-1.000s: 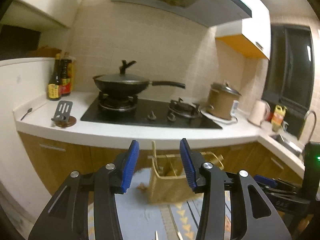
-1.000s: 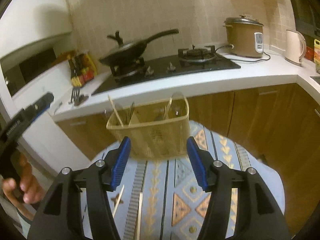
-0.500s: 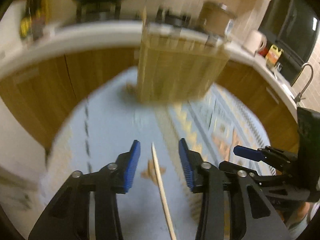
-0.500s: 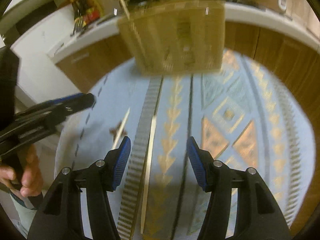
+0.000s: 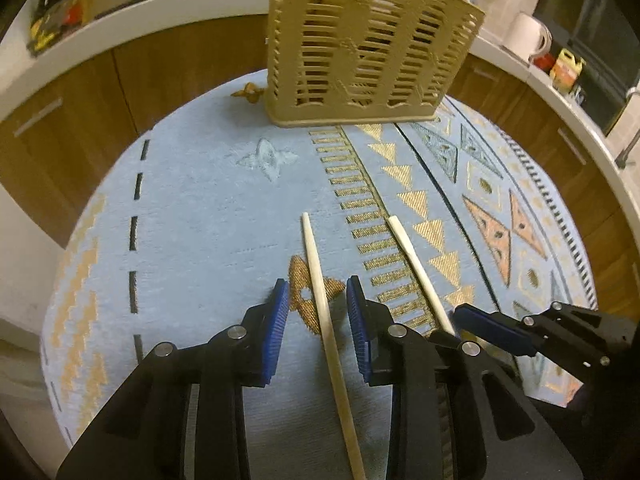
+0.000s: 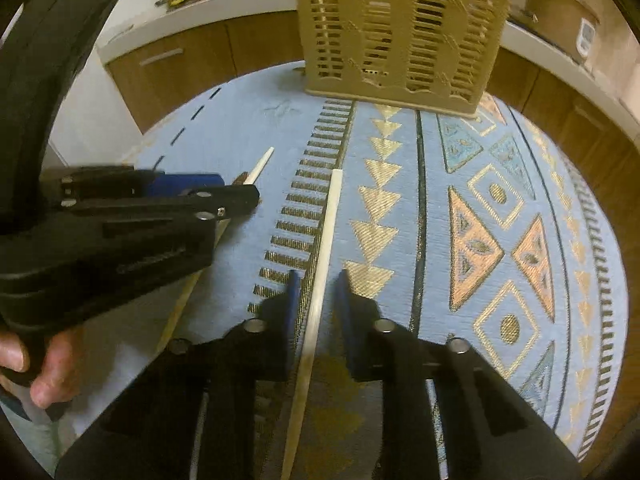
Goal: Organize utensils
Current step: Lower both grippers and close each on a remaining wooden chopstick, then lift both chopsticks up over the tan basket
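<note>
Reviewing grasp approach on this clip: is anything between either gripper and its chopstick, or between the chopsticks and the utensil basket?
Nothing visible. The left gripper straddles one chopstick, the right gripper the other chopstick, both open. Only bare patterned cloth lies before the basket.

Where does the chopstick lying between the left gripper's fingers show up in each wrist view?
Left wrist: the pale wooden chopstick runs up the lower centre, between the left gripper fingers.
Right wrist: at left, its tip pokes out beyond the left gripper.
Shared landmark: the tan slotted plastic utensil basket, top centre.
</note>
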Demonstrator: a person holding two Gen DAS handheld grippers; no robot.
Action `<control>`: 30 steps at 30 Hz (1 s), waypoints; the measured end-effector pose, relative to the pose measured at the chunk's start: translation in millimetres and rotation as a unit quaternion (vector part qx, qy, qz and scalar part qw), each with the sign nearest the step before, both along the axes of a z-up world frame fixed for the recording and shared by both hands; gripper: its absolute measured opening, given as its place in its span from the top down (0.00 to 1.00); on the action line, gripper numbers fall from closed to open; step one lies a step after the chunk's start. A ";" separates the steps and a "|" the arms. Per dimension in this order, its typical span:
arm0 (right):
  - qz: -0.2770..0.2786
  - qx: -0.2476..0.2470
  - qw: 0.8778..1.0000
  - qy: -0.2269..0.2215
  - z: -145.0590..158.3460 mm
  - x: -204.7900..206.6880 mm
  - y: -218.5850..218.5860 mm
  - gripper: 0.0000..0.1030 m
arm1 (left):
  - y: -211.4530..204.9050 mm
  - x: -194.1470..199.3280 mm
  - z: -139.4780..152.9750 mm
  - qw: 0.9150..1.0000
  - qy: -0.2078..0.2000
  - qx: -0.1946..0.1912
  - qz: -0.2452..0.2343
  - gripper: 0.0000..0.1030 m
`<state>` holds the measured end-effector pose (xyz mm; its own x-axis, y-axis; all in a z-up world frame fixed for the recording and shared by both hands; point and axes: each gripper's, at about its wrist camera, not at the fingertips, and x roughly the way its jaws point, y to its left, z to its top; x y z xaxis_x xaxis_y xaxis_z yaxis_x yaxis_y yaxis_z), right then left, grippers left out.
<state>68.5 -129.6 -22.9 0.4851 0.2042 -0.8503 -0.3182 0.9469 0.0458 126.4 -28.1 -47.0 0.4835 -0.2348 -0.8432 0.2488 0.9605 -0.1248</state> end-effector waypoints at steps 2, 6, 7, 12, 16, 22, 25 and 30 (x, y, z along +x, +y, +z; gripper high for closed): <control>0.006 -0.006 1.000 -0.002 -0.4 -1.6 2.6 0.95 | -2.1 0.0 0.0 1.000 -0.002 0.008 0.000 0.74; 0.001 0.008 1.000 0.003 0.9 -3.1 -8.4 0.95 | -1.7 -0.6 0.2 1.000 -0.007 0.014 0.005 0.80; -0.002 0.011 1.000 0.003 1.4 -3.8 -11.4 0.95 | -1.6 -1.3 0.1 1.000 -0.010 0.019 0.006 0.82; -0.028 0.024 0.999 0.005 5.6 -0.1 -34.1 0.96 | 1.2 -2.8 -0.8 0.999 -0.015 0.030 0.013 0.94; -0.054 0.035 0.998 0.001 14.7 5.2 -58.4 0.96 | 10.3 -1.8 -0.1 1.000 -0.004 -0.003 0.023 0.97; -0.082 0.044 0.996 0.003 19.6 15.2 -88.7 0.96 | 25.3 -0.5 8.1 0.997 0.001 -0.048 0.054 0.97; -0.091 0.050 0.994 0.023 13.1 21.7 -100.3 0.96 | 24.9 -0.4 10.0 0.996 0.011 -0.053 0.064 0.97; -0.097 0.069 0.992 0.052 5.0 27.0 -111.7 0.95 | 20.0 1.8 4.1 0.996 0.031 -0.052 0.065 0.96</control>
<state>95.4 -241.3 -17.9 0.4377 0.2326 -0.8685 -0.1174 0.9725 0.2013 128.2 -8.1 -42.9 0.4640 -0.2616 -0.8464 0.1123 0.9651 -0.2367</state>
